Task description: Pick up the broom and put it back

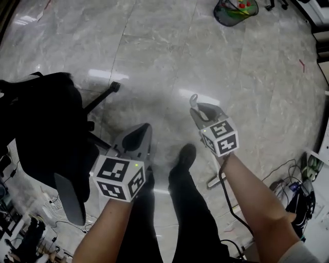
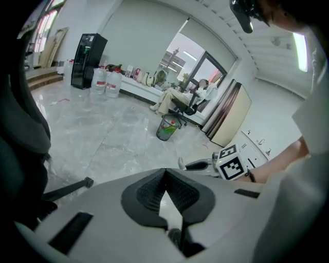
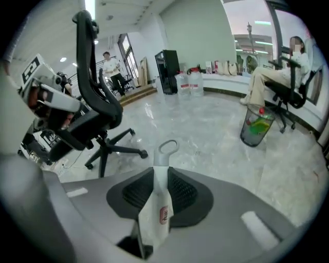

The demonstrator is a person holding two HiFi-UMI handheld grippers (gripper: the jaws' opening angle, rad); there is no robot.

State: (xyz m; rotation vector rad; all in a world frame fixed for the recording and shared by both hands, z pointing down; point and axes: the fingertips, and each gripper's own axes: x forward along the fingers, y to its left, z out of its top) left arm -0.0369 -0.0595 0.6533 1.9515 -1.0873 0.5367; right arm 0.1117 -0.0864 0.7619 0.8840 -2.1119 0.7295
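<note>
My right gripper is shut on the broom's white handle. The handle's hanging loop sticks out just past the fingertips, and it shows in the head view as well. A further length of the handle shows below my right wrist; the broom's head is hidden. My left gripper is to the left of my legs, apart from the broom. Its jaws are shut with nothing between them. Both grippers are raised well above the marble floor.
A black office chair stands close on the left, with its wheeled base on the floor. A green mesh waste bin is farther off. Cables lie at the right. A seated person is at the back.
</note>
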